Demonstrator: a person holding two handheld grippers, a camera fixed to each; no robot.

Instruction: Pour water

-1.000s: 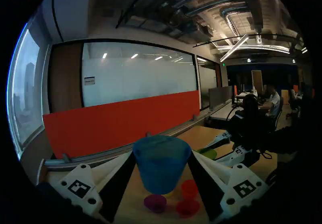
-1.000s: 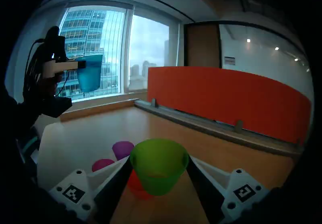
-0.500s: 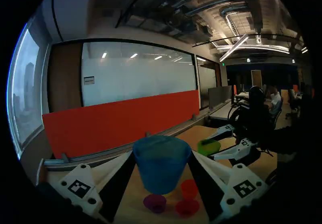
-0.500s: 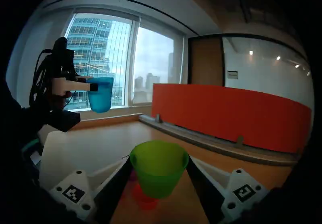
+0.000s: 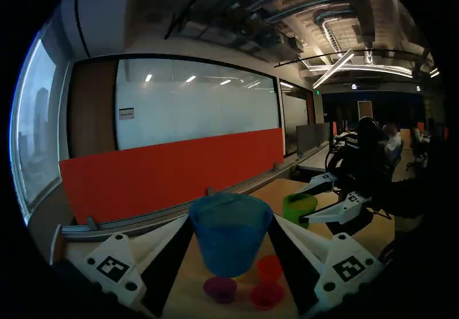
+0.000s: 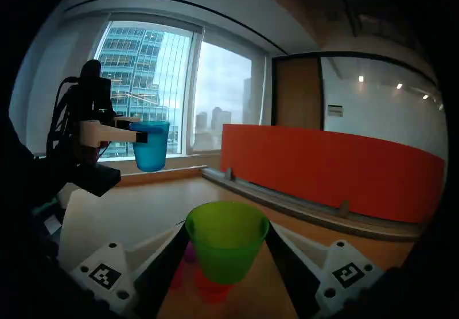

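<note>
The left gripper (image 5: 230, 230) is gripping a blue cup (image 5: 230, 247), both fingers pressing on its sides and holding it upright above a purple cup (image 5: 220, 288) and red cups (image 5: 268, 268) standing on the wooden surface (image 6: 143, 210). The right gripper (image 6: 227, 233) is clamping a green cup (image 6: 227, 250) between its fingers, upright and lifted off the surface. In the right gripper view the blue cup is hanging well apart to the left, before a window (image 6: 221, 101); an orange partition (image 6: 344, 172) is standing behind.

One blue cup (image 5: 230, 234), one green cup (image 5: 297, 207), one purple cup (image 5: 220, 289), two red cups (image 5: 269, 268).
</note>
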